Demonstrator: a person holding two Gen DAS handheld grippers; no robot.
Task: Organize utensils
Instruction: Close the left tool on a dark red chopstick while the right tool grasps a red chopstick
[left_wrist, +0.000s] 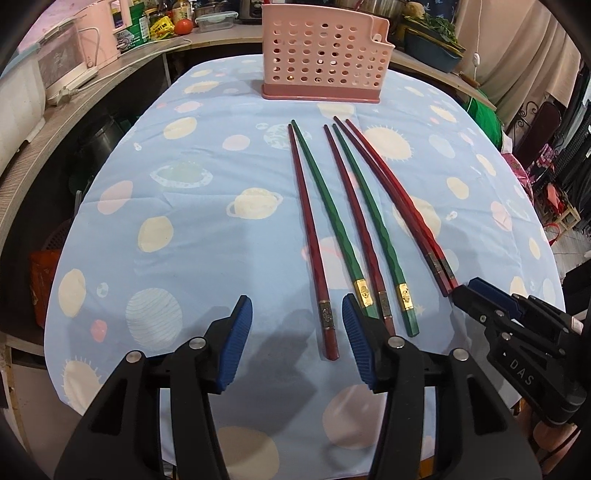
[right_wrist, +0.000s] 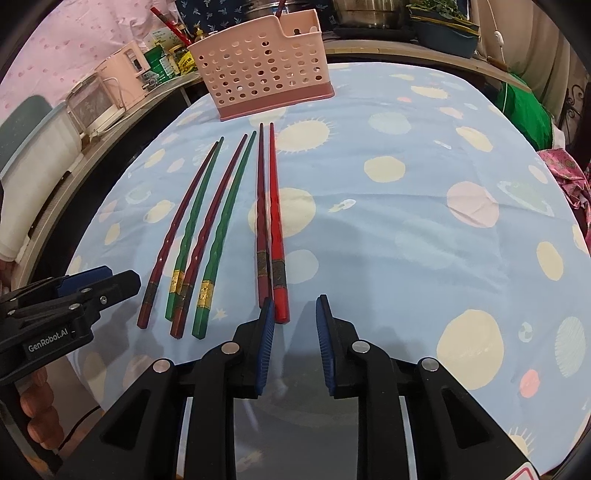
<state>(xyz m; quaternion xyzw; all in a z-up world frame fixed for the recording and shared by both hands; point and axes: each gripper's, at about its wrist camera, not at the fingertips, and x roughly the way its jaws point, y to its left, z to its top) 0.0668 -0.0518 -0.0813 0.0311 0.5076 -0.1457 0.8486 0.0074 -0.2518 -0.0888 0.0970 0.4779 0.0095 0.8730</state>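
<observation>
Cluttered kitchen counter behind – appliances, jars, pots – and a tabletop (left_wrist: 184, 229) under a light-blue cloth printed with planets and suns. Pink perforated utensil holder (left_wrist: 325, 55) stands upright at the far edge of the cloth, on a darker pink base.

Six chopsticks lie flat on the cloth in front of the holder, tips toward it, thick ends toward the cameras, in three loose pairs:
- dark red chopstick (left_wrist: 308, 236) plus green chopstick (left_wrist: 328, 214), tips nearly touching, spreading toward the near end
- second dark red chopstick (left_wrist: 354, 225) plus second green chopstick (left_wrist: 376, 221), close side by side
- red pair (left_wrist: 402, 206), touching along their length, well right of the rest in the left wrist view

Left gripper (left_wrist: 297, 334): jaws apart, nothing between the pads. Thick end of the leftmost dark red chopstick sits just inside its right finger; that finger overlaps the ends of the next two.

Right gripper (right_wrist: 293, 321): jaws narrowly apart, not gripping. Its left finger (right_wrist: 266, 332) is right at the thick ends of the red pair – contact can't be told.
</observation>
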